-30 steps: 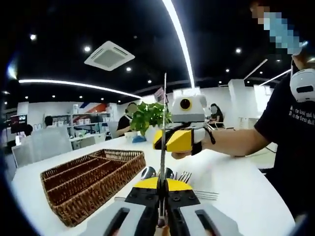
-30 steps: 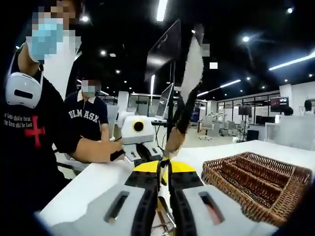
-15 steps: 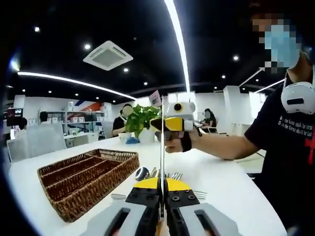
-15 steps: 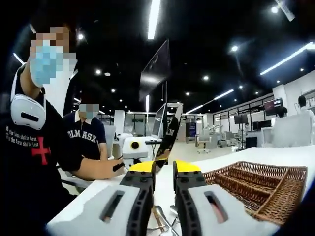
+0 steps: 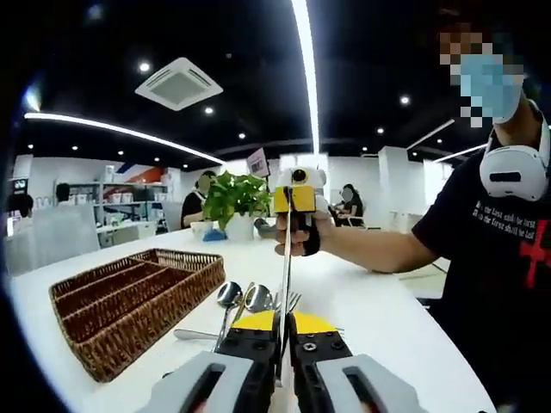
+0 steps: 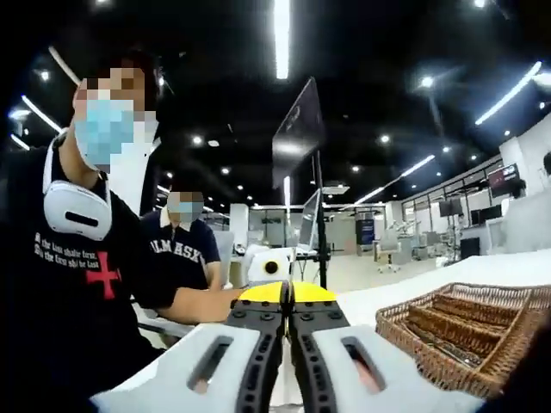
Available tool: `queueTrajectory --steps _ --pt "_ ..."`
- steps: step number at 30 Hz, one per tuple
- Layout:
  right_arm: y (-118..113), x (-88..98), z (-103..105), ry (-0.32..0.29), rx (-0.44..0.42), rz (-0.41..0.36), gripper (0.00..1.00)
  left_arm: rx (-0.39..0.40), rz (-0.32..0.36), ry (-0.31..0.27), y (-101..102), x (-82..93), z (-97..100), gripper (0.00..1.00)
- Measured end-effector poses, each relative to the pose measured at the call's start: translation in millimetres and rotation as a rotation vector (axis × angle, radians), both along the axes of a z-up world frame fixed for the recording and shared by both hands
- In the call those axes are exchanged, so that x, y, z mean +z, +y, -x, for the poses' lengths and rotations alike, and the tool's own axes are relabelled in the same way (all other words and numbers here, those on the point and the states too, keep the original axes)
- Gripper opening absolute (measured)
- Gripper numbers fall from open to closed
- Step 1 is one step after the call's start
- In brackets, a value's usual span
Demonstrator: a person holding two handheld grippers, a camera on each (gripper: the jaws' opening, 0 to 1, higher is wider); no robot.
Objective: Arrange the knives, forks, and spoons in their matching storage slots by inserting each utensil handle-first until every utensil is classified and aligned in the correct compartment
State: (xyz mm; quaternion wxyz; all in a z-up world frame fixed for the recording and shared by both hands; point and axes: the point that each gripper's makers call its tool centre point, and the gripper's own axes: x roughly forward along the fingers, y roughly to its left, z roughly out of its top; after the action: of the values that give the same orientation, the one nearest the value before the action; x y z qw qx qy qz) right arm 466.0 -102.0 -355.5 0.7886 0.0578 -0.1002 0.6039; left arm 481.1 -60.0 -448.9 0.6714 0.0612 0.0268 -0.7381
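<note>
Gripping a knife (image 5: pixel 285 258) between its yellow-tipped jaws, the left gripper (image 5: pixel 284 325) holds the thin blade upright over the white table (image 5: pixel 379 301). Just beyond its tips a small pile of spoons (image 5: pixel 244 298) and forks (image 5: pixel 291 300) lies on the tabletop. The wicker tray (image 5: pixel 129 301) with long compartments sits to the left, near the pile but apart from it. Farther off, the right gripper (image 5: pixel 295 200) is held up in the person's hand (image 5: pixel 300 237), and a potted plant (image 5: pixel 233 202) stands on the far side of the table. In the right gripper view, that gripper's (image 6: pixel 287 293) jaws are pressed together with nothing visible between them, and the tray (image 6: pixel 461 331) lies to the right
</note>
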Motion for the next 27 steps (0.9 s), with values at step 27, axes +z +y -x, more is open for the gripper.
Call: queueTrajectory --steps 27 --pt "10 -9.3 -38 0.081 -0.197 -0.019 0.0 0.333 -0.109 -0.399 -31 6.8 -38.9 0.09"
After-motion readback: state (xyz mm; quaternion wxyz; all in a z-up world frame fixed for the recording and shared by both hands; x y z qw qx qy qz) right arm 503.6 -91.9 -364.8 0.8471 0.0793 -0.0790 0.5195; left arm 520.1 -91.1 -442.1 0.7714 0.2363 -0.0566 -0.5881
